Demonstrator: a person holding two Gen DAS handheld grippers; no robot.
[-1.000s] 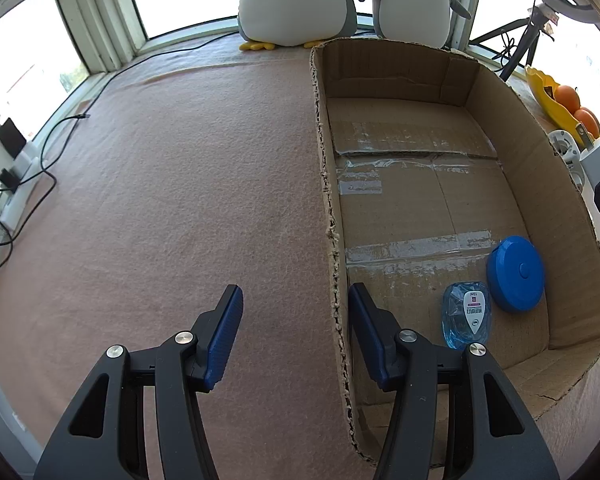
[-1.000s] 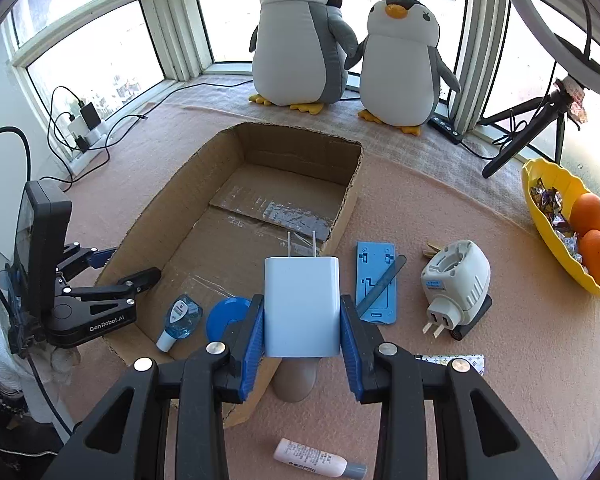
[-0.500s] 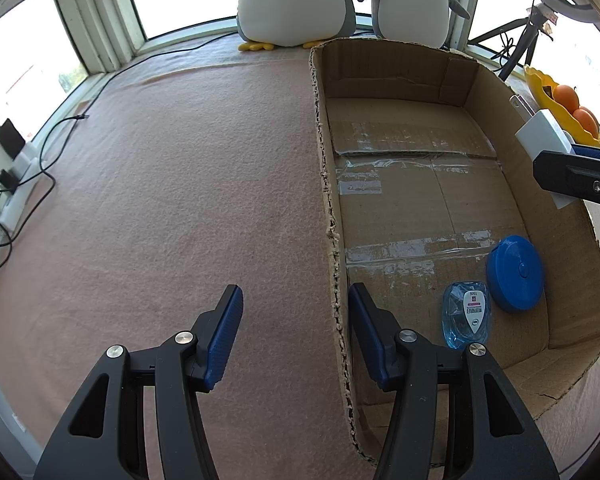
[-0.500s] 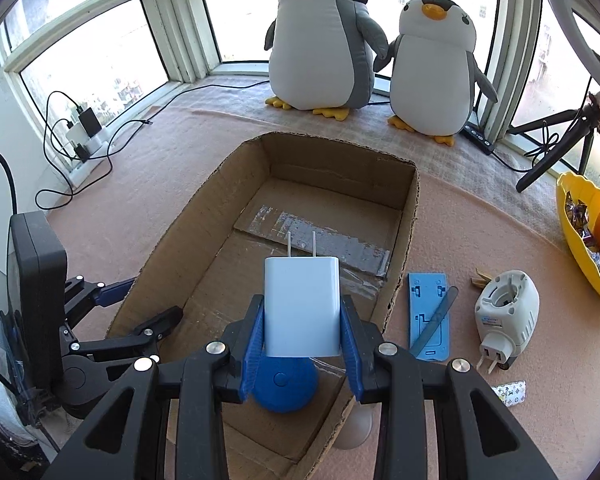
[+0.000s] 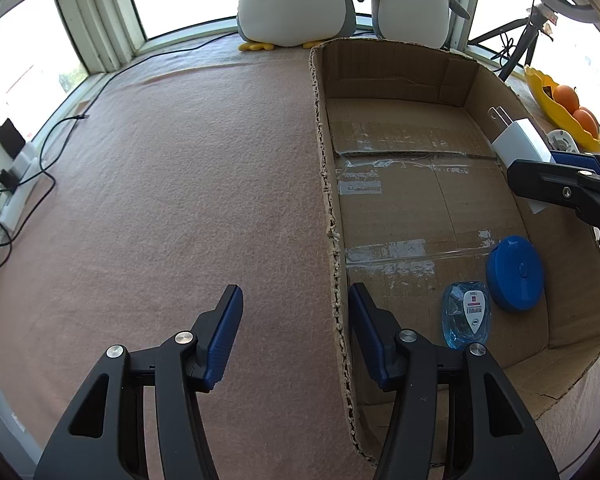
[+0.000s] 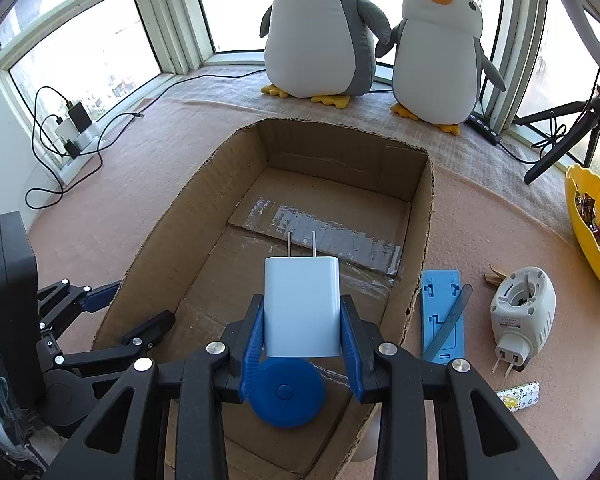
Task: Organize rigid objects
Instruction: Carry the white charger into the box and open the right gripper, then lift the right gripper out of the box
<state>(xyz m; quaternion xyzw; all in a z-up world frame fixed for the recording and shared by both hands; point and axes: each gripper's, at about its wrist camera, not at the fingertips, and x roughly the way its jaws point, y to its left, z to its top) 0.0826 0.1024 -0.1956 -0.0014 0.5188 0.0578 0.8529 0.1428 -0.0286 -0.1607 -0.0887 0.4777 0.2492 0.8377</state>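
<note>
A wide cardboard box (image 6: 420, 216) is set open on the pink felt surface (image 5: 160, 200), and progress is judged from what lies in and beside it. Two things are already placed on its floor: a blue round disc (image 5: 515, 273) and, just beside it, a clear blue tag-like item (image 5: 467, 315). A white plug charger (image 6: 301, 306) is held over the box, prongs pointing away, clamped between the blue pads of the right gripper (image 6: 302, 346); it is not yet set down. Outside the box, a blue flat holder (image 6: 443, 314), a white plug-in device (image 6: 520, 314) and a small printed packet (image 6: 518, 395) are left on the felt, so roughly half the work is judged done. The left gripper (image 5: 294, 336) is seen with its jaws apart and empty, straddling the box's near wall without pressing it. Something pale is hidden under the right gripper's arm and cannot be made out, and the yellow bowl (image 6: 588, 232) is cut off at the edge.
</note>
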